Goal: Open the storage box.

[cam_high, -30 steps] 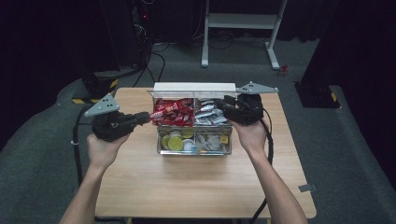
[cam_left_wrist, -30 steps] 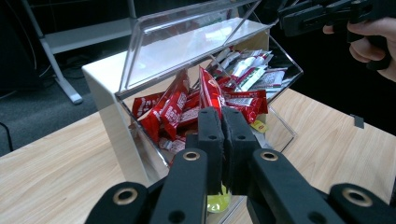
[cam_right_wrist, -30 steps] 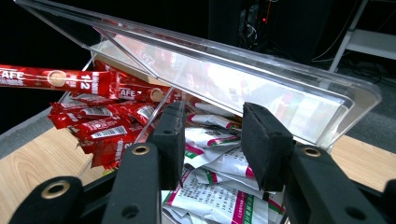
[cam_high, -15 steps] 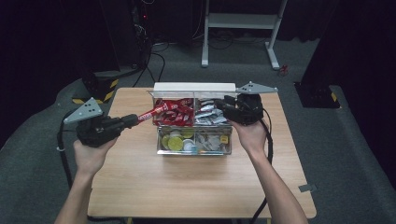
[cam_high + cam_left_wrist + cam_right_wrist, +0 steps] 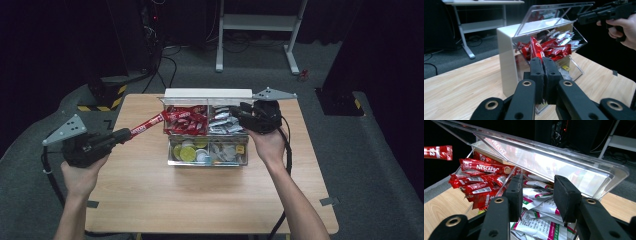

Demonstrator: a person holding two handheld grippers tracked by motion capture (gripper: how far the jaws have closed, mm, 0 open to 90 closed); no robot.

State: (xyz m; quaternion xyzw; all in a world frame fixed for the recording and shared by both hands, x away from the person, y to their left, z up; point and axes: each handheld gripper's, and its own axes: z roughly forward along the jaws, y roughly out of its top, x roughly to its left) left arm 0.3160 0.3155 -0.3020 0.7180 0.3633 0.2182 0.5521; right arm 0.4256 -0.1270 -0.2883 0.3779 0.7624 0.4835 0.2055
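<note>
Raised clear lid (image 5: pixel 554 160) overhangs the organizer box (image 5: pixel 207 159); bare table (image 5: pixel 200 200) in front lies free

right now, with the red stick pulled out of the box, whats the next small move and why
Probably lower the left claw and set the red stick on the bare table. The stick is pinched at one end and already outside the clear box, while the right claw props the lid up.

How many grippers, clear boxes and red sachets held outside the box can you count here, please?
Grippers: 2 (left gripper, right gripper)
Clear box: 1
Red sachet pinched by the left gripper, outside the box: 1
Total: 4
</note>
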